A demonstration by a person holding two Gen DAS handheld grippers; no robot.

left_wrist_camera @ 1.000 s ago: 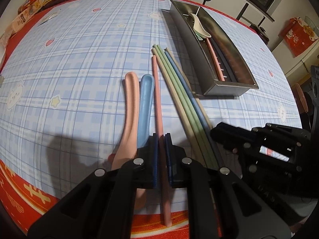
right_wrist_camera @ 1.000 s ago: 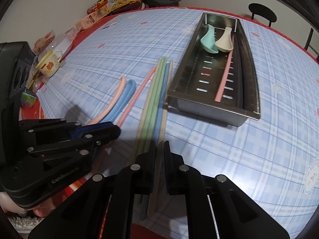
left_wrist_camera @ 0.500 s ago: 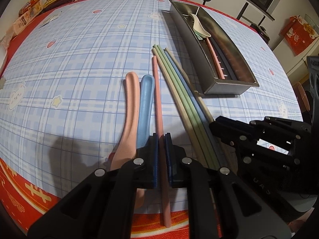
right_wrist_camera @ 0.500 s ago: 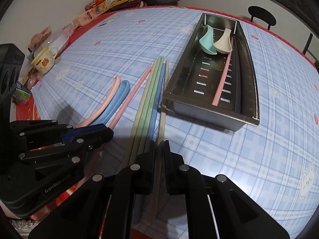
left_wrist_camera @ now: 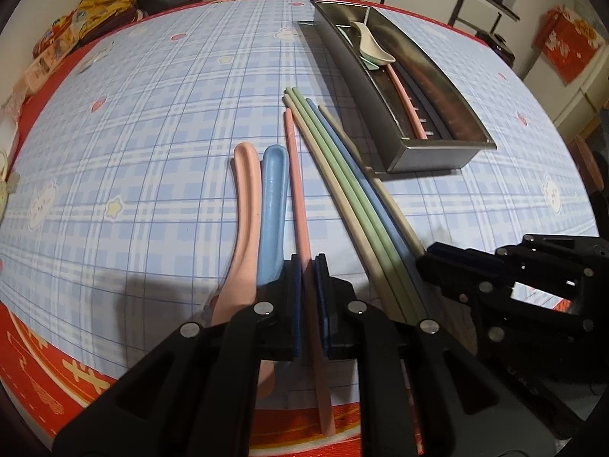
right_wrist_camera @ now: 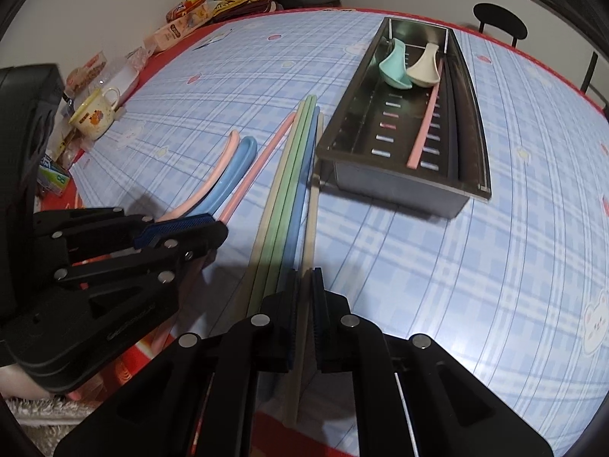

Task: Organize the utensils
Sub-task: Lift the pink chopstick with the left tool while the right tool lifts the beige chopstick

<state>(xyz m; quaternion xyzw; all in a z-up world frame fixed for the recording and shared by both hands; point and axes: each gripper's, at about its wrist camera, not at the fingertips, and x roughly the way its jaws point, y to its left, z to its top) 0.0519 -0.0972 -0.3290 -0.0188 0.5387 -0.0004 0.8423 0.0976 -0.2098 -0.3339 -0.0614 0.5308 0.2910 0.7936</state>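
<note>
Gripping a pink chopstick [left_wrist_camera: 300,213] between its clenched fingers, the left gripper [left_wrist_camera: 308,266] sits beside the right gripper [right_wrist_camera: 304,282], clenched on a beige chopstick [right_wrist_camera: 313,205].

The left tongs [left_wrist_camera: 308,266] and right tongs [right_wrist_camera: 304,278] sit close side by side at the counter's [left_wrist_camera: 133,133] near edge, little room between them. From the left tongs, open checked cloth spreads from 9 to 12 o'clock. At 1 o'clock the steel tray [left_wrist_camera: 430,152] walls off the path, chopsticks [left_wrist_camera: 342,175] lying just beside it. From the right tongs, bare cloth runs from 1 to 4 o'clock; a mug [right_wrist_camera: 95,112] and snack packets [right_wrist_camera: 213,3] crowd the far edge at 10 to 11 o'clock.
</note>
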